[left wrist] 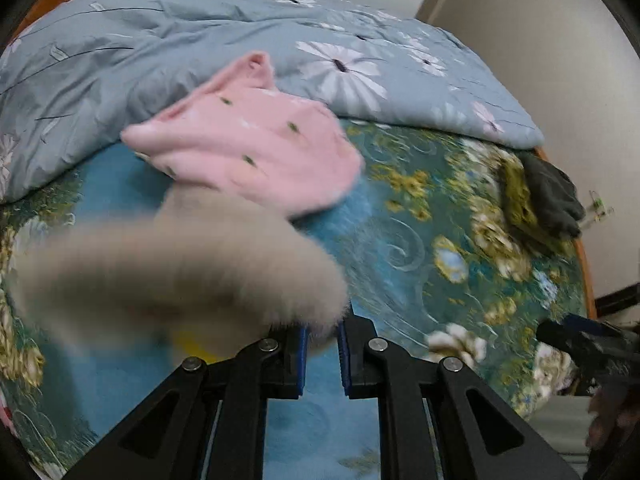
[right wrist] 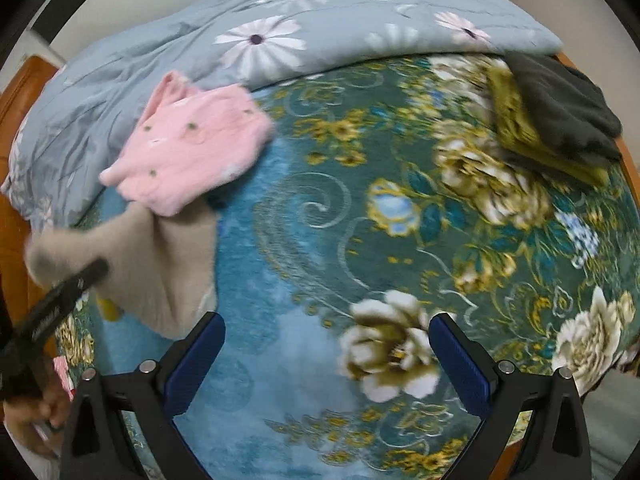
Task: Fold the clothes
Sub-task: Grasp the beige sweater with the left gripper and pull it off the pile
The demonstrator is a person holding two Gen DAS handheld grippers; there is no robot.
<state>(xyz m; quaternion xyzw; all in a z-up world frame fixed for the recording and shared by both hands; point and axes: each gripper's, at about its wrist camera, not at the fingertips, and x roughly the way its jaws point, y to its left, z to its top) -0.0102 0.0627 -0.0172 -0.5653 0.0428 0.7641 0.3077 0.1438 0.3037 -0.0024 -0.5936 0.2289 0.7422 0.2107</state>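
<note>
Two garments lie at the near-left part of the bed (right wrist: 304, 240), whose cover is a plush blue-green blanket with gold and cream flowers. The beige garment (left wrist: 168, 272) is fuzzy and soft-edged; the left gripper (left wrist: 322, 354) has its blue-padded fingers (left wrist: 302, 360) clenched on a tuft of it and holds that end lifted off the blanket. In the right wrist view its long axis runs from the raised end at the left edge down toward the near middle of the bed, where the rest sags onto the blanket. The pink garment (right wrist: 188, 140) is a thin knit with small dark dots, folded into a rough rectangle; its long axis slants from near-left to far-right, one narrow end pointing up against the grey-blue quilt (right wrist: 320, 28) printed with white daisies. Its near edge overlaps the beige garment. The right gripper (right wrist: 326, 360) hangs over bare blanket with its fingers spread wide apart, gripping nothing. A dark grey cloth (right wrist: 560, 108) sits on an olive-yellow folded piece (right wrist: 516, 128) at the far right edge of the bed, well apart from the rest
</note>
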